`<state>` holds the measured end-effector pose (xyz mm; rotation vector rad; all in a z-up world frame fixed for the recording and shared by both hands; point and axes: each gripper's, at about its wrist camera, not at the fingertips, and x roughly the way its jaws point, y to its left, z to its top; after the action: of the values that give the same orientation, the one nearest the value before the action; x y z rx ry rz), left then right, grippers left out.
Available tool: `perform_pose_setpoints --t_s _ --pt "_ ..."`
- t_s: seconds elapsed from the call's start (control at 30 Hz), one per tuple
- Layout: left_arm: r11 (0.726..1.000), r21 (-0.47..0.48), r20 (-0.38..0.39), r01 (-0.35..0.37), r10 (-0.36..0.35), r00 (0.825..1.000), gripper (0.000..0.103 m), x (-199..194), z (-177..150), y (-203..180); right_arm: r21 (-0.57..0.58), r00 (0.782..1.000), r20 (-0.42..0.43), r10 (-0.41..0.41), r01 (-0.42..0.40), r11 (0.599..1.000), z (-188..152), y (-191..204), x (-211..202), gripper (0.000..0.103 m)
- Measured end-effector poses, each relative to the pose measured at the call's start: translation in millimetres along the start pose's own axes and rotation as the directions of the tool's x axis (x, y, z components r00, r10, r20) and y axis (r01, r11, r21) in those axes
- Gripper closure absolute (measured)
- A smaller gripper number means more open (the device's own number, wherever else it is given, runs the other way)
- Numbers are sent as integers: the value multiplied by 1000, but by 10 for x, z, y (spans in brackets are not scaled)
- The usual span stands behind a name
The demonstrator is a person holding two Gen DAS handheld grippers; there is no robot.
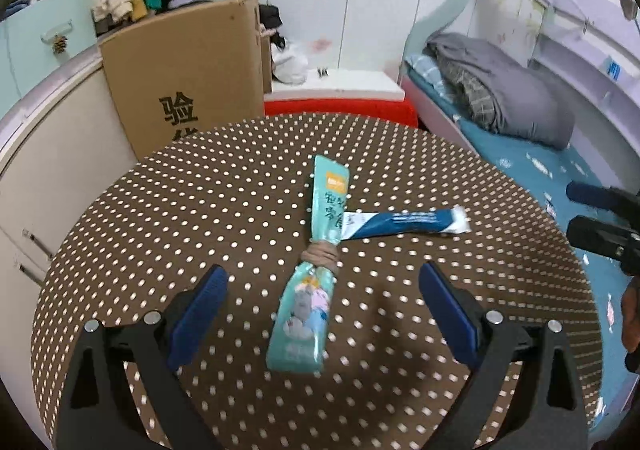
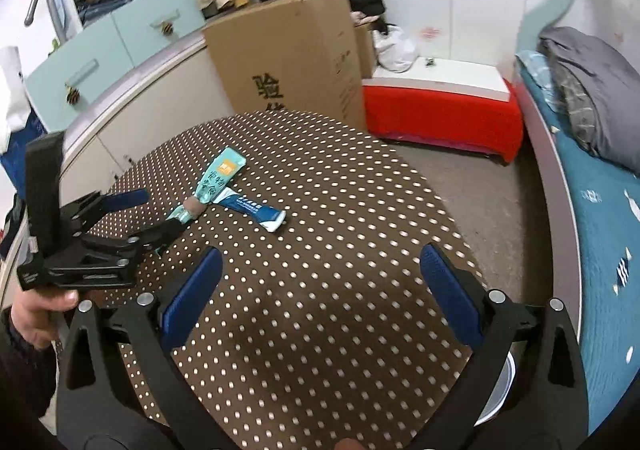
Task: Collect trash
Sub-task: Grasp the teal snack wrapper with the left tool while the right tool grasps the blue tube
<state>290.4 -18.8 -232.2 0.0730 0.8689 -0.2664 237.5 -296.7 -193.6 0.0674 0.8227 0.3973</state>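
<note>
Teal wrapper lies between open left tongs.

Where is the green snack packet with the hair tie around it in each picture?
Left wrist view: the green packet lies in the middle of the picture, pointing away, between the open fingers of the left gripper.
Right wrist view: the packet is up on the left, its near end hidden behind the left gripper.
Shared landmark: the blue sachet tucked under the packet, on the dotted table.
</note>
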Motion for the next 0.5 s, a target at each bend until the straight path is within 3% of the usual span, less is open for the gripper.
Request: perform_pose_setpoints --t_s 0.03,0.1,0.13,0.2,0.23,0.33,0.5 --pt "1000 5 -8 2 -2 1000 9 54 13 11 -10 1000 -8 0 0 1000 21 23 51 6" --pt "1000 9 -39 23 -22 999 27 175 35 41 -27 1000 -23 1 -2 1000 41 47 155 6" --pt "999 9 -64 38 -37 997 41 234 44 52 -31 1000 -27 4 -5 1000 59 62 193 6" --pt "999 39 -57 38 -36 998 58 246 59 39 -48 999 -37 14 -16 999 94 112 295 6" --pt "998 46 -56 38 -36 998 76 240 50 39 -64 999 -44 17 -20 998 108 148 352 6" --pt "997 15 -57 73 -72 996 82 188 -5 87 -132 997 -75 16 -26 991 152 296 535 6" --pt "998 -39 -36 55 -56 998 82 -1 -225 201 -258 996 -92 -19 -6 966 269 558 848 7"
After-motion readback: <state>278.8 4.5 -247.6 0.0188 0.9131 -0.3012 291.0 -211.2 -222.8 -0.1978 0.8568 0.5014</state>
